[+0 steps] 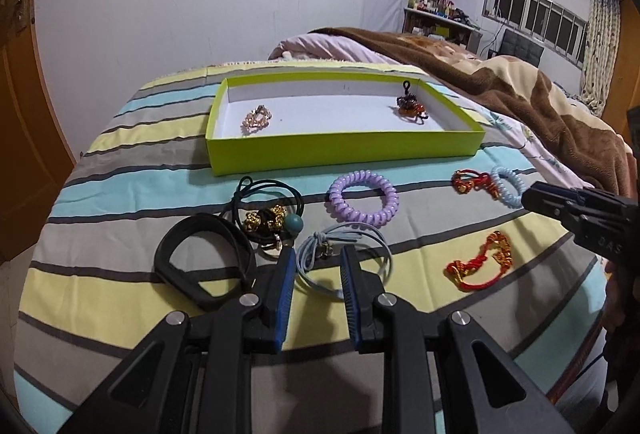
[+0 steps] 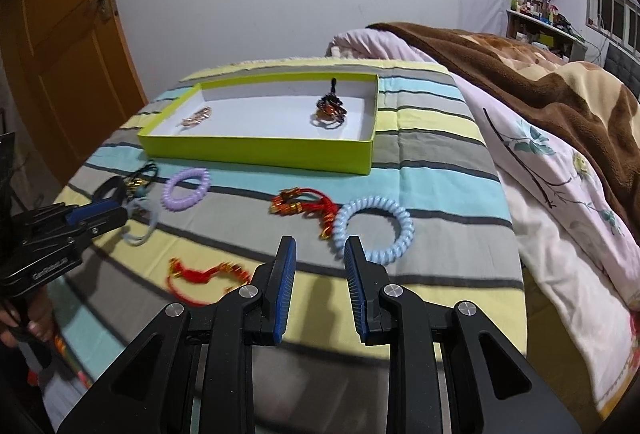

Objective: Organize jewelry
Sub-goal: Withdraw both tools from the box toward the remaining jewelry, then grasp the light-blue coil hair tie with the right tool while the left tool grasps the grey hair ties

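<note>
Your work surface is a bed under a striped sheet [image 1: 120,201], with a brown blanket [image 1: 500,81] heaped along its right side. The lime-green tray [image 1: 344,149] sits toward the far edge and holds two pieces: a pink beaded bracelet [image 1: 256,118] at its left end and a dark beaded charm [image 1: 410,105] at its right.

In front of the tray, left to right, lie a black band [image 1: 204,262], a dark cord tie with gold and teal beads [image 1: 268,209], a pale blue hair tie [image 1: 344,254], a lilac coil tie [image 1: 363,197], a red-and-gold cord bracelet [image 1: 472,182] touching a light blue coil tie [image 2: 374,230], and nearer you a second red-and-gold bracelet [image 1: 480,262].

Your left claw [image 1: 318,258] is spread, fingers either side of the pale blue hair tie. Your right claw [image 2: 320,248] is spread, empty, just beside the light blue coil tie.
</note>
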Available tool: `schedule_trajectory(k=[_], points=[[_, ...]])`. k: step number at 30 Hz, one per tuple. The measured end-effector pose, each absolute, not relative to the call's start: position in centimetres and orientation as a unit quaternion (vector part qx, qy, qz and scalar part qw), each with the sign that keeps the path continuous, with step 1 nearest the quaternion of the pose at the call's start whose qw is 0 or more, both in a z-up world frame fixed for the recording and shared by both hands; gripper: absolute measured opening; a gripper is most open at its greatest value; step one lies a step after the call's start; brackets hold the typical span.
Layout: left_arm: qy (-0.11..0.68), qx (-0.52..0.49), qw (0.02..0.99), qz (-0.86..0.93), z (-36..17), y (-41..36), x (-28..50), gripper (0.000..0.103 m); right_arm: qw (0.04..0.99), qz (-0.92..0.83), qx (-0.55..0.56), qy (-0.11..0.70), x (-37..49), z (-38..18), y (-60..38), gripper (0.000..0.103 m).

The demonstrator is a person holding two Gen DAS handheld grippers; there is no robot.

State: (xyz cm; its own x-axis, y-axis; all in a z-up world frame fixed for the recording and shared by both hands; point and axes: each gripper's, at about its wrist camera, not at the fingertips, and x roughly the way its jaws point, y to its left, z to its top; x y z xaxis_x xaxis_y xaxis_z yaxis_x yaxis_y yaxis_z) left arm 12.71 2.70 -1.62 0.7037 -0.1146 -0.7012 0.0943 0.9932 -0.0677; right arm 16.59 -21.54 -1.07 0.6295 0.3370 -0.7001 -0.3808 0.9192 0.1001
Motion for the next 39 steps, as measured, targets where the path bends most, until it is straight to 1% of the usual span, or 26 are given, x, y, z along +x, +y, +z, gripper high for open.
schedule_trajectory(k=[9,10,11,12,13,14,17,28,34,39], points=[[0.404,0.005,0.912,-0.067,-2.5,2.1,13.4,0.024,0.885,0.198,-0.076,0.415,18.9,-2.4,-20.9,0.026],[0.405,0.008,0.912,-0.068,-2.4,2.0,13.6,0.024,0.884,0.199,-0.080,0.415,18.9,-2.4,-20.9,0.023],[0.405,0.010,0.912,-0.068,-2.4,2.0,13.6,0.023,0.884,0.199,-0.083,0.414,18.8,-2.4,-20.9,0.014],[0.404,0.012,0.912,-0.069,-2.4,1.9,13.5,0.020,0.886,0.194,-0.087,0.413,18.7,-2.4,-21.0,0.014],[0.403,0.013,0.912,-0.071,-2.4,1.8,13.5,0.012,0.885,0.194,-0.085,0.414,18.6,-2.4,-21.1,0.010],[0.403,0.013,0.912,-0.072,-2.4,1.8,13.5,0.009,0.884,0.196,-0.077,0.417,18.5,-2.4,-21.4,0.009],[0.400,0.004,0.913,-0.075,-2.3,2.0,13.4,0.005,0.885,0.194,-0.066,0.417,18.0,-2.4,-21.9,0.009],[0.377,-0.025,0.923,-0.074,-0.7,2.1,12.0,0.005,0.901,0.206,-0.033,0.380,15.5,-0.1,-22.6,0.009],[0.362,-0.034,0.929,-0.071,0.7,2.3,12.0,0.005,0.907,0.215,-0.026,0.362,14.9,1.3,-22.3,0.002],[0.354,-0.036,0.932,-0.066,1.5,2.6,12.2,0.005,0.908,0.221,-0.033,0.355,15.2,1.7,-21.8,0.002]])
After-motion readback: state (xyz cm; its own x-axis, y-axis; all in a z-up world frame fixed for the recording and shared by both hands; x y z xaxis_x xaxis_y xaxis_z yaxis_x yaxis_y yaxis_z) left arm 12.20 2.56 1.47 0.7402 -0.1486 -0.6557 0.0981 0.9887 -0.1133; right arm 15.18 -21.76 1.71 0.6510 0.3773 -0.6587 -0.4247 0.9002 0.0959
